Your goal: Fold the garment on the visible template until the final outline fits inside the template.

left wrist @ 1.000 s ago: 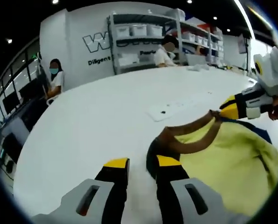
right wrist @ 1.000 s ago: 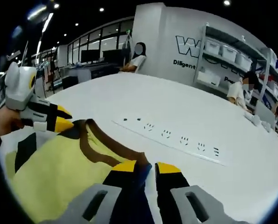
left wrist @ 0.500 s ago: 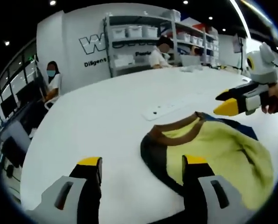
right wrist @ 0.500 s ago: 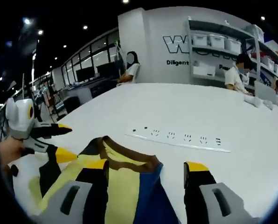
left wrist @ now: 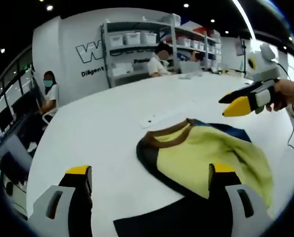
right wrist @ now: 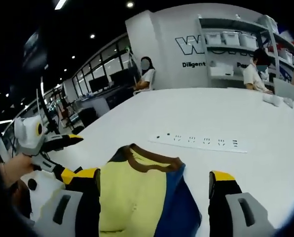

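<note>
A yellow garment (left wrist: 206, 153) with a brown collar and dark blue and black panels lies loosely folded on the white table (left wrist: 97, 138). My left gripper (left wrist: 149, 170) is open, its jaws wide apart over the garment's near edge with nothing held. Dark cloth (left wrist: 171, 219) lies between the jaws at the bottom. My right gripper (left wrist: 233, 102), held by a hand, hovers above the garment's far right side. In the right gripper view the right gripper (right wrist: 156, 175) is open above the garment (right wrist: 137, 192). The left gripper (right wrist: 68, 155) hangs open at the left.
A white power strip (left wrist: 159, 117) (right wrist: 201, 142) lies on the table beyond the collar. Shelves with white bins (left wrist: 137, 49) stand at the back wall. One person (left wrist: 48, 94) sits at the table's far left, another (left wrist: 159, 61) by the shelves.
Both grippers were shut on the brown collar a second ago. They have opened, let it go and drawn back. The garment now rests on the table.
</note>
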Demonstrator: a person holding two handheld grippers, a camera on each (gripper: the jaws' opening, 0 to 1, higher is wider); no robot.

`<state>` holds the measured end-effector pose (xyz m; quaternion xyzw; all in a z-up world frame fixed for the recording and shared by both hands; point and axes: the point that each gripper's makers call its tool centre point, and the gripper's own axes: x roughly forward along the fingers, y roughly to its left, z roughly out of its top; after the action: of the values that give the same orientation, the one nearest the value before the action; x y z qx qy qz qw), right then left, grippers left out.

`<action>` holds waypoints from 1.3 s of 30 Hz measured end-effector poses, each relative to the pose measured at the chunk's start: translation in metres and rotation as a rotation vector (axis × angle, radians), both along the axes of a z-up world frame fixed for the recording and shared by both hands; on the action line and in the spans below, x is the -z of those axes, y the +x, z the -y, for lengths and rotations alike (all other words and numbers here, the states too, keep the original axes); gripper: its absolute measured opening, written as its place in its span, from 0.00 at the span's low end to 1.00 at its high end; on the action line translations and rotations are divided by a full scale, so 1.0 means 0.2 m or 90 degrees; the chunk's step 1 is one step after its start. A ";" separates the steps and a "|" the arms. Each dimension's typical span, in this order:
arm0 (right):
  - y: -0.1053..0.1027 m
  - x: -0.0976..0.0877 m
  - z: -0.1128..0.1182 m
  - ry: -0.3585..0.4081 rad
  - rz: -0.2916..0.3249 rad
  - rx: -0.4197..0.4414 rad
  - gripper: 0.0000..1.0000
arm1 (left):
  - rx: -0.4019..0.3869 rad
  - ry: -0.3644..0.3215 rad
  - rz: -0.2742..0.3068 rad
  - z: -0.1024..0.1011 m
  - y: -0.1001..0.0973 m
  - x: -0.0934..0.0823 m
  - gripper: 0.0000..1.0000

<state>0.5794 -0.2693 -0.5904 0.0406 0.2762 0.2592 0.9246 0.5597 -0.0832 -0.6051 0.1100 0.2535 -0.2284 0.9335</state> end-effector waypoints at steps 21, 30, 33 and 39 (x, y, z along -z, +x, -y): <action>-0.26 0.13 0.16 -0.004 -0.031 0.022 0.79 | -0.073 0.017 -0.100 -0.21 -0.30 0.18 0.79; -0.32 0.22 0.28 -0.022 -0.040 0.053 0.57 | -0.149 -0.028 -0.148 -0.35 -0.37 0.25 0.65; -0.34 0.25 0.29 -0.026 -0.050 0.058 0.54 | -0.150 -0.014 -0.151 -0.38 -0.38 0.28 0.60; -0.37 0.33 0.28 -0.027 -0.073 0.058 0.48 | -0.152 -0.025 -0.167 -0.38 -0.41 0.30 0.41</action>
<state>0.5051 -0.3250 -0.6567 0.0486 0.3316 0.2079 0.9189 0.4786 -0.0075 -0.6657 0.0302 0.3802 -0.1331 0.9148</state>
